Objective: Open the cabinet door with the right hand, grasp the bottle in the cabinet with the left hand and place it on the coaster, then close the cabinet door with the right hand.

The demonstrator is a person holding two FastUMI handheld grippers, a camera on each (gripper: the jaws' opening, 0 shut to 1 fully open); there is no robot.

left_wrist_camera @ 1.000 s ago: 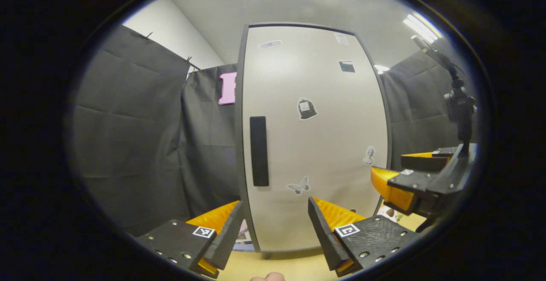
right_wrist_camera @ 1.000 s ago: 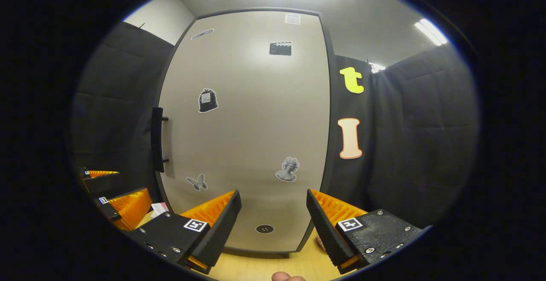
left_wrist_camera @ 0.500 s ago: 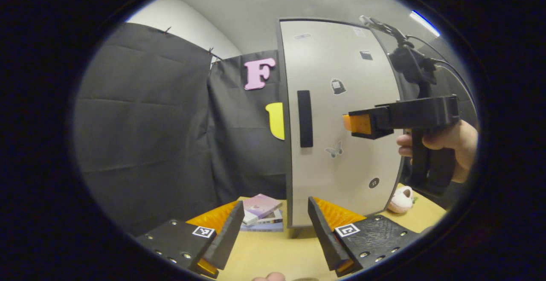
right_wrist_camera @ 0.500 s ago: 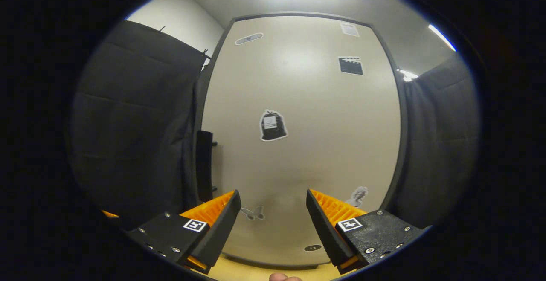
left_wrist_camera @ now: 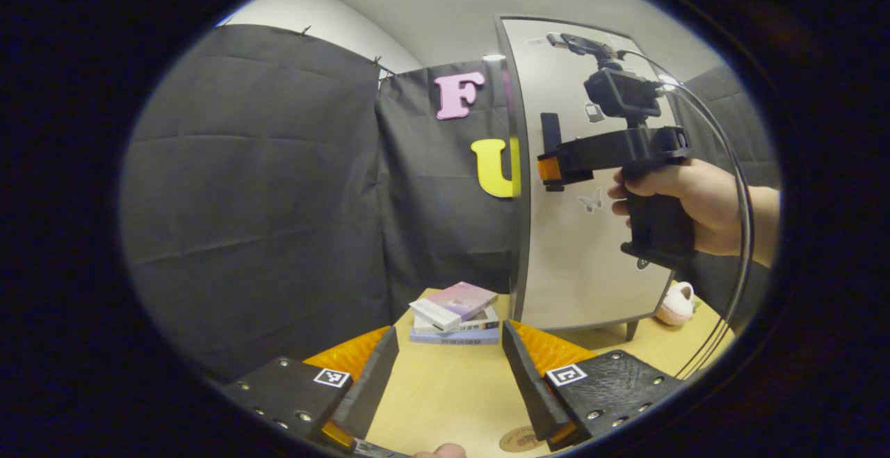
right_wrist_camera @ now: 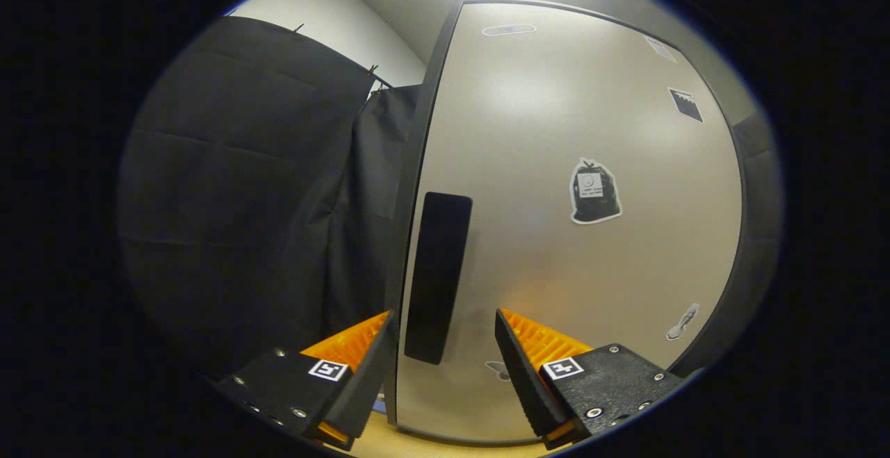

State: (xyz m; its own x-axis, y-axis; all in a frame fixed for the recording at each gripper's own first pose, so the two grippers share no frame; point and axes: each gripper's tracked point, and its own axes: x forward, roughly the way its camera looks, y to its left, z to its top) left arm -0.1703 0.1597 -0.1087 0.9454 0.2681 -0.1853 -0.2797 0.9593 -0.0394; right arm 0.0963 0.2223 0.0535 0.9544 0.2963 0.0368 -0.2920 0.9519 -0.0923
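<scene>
Black-cloth booth, wooden worktop [left_wrist_camera: 445, 381] | grey cabinet door [right_wrist_camera: 556, 235] closed, bottle hidden behind | right gripper [right_wrist_camera: 441, 357] fingers spread, straddling black bar handle [right_wrist_camera: 437, 277] | left gripper [left_wrist_camera: 448, 367] spread, idle | next: pinch handle, pull.

coaster [left_wrist_camera: 520, 438]: cut by edge | cabinet door [right_wrist_camera: 556, 235]: stickers too small

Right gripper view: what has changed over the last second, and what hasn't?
The right hand-held gripper has closed in on the door's handle, which now stands between its open fingers, not yet gripped. The left hand-held gripper has drawn back and swung left, bringing the books and coaster into sight. The door stays shut.
</scene>
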